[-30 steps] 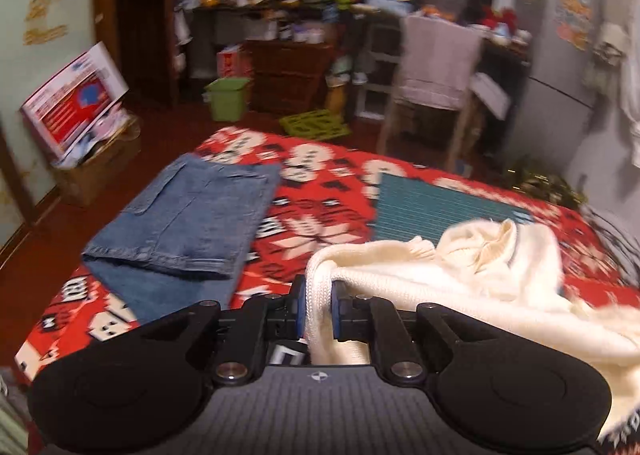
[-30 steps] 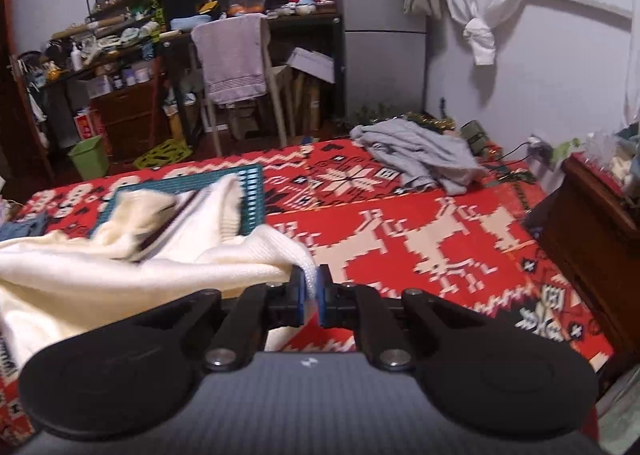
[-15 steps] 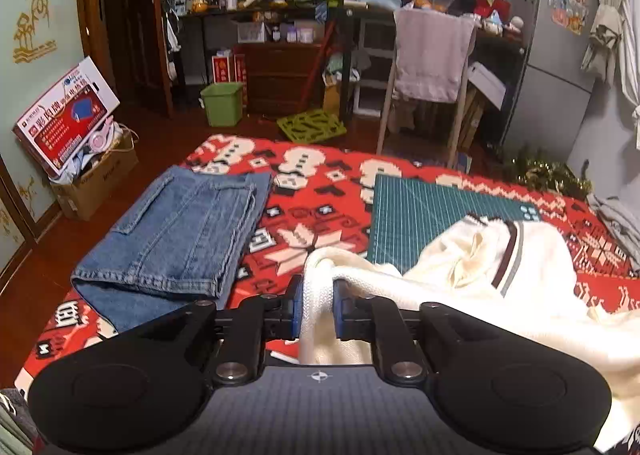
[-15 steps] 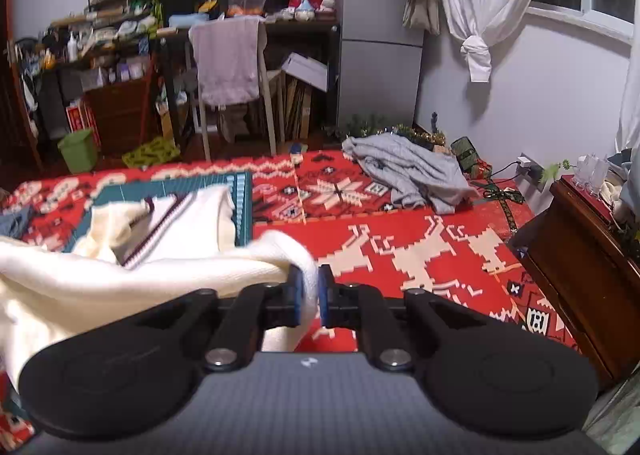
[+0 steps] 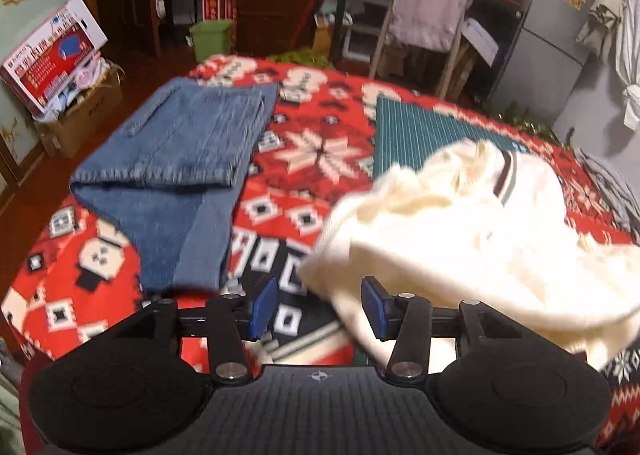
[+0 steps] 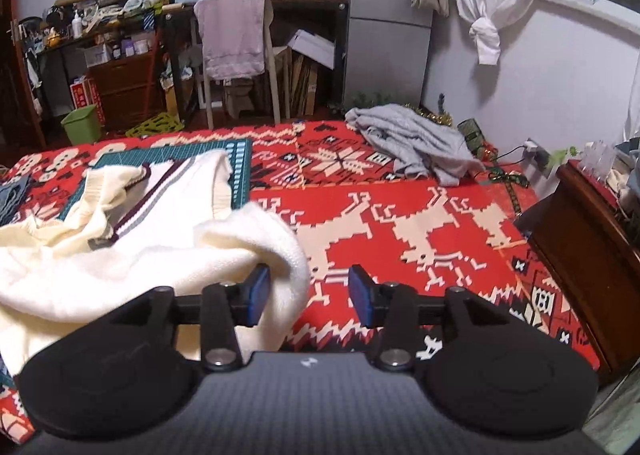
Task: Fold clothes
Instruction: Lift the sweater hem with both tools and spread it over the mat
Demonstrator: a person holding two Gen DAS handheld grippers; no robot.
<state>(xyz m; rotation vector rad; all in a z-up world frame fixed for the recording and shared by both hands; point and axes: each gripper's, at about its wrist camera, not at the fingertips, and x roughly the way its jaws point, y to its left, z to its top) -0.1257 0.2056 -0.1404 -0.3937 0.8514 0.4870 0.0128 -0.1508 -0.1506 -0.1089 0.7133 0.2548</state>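
Cream knit sweater (image 5: 472, 223): soft, rumpled ribbed wool with a maroon-and-grey striped V-neck trim, heaped on the red patterned blanket (image 6: 400, 223), partly over the green gridded cutting mat (image 5: 416, 131).
Left gripper (image 5: 319, 305): blue-padded fingers spread apart, holding nothing; the sweater's edge lies against the right-hand pad.
Right gripper (image 6: 308, 291): fingers spread wide; a sweater fold drapes beside the left-hand pad, ungripped.
Folded blue denim jeans (image 5: 176, 163): flat on the blanket, left of the sweater.
Crumpled grey garment (image 6: 412, 143): at the blanket's far side.
Red-and-white printed box (image 5: 52, 55): lettering unreadable, standing in a cardboard carton.
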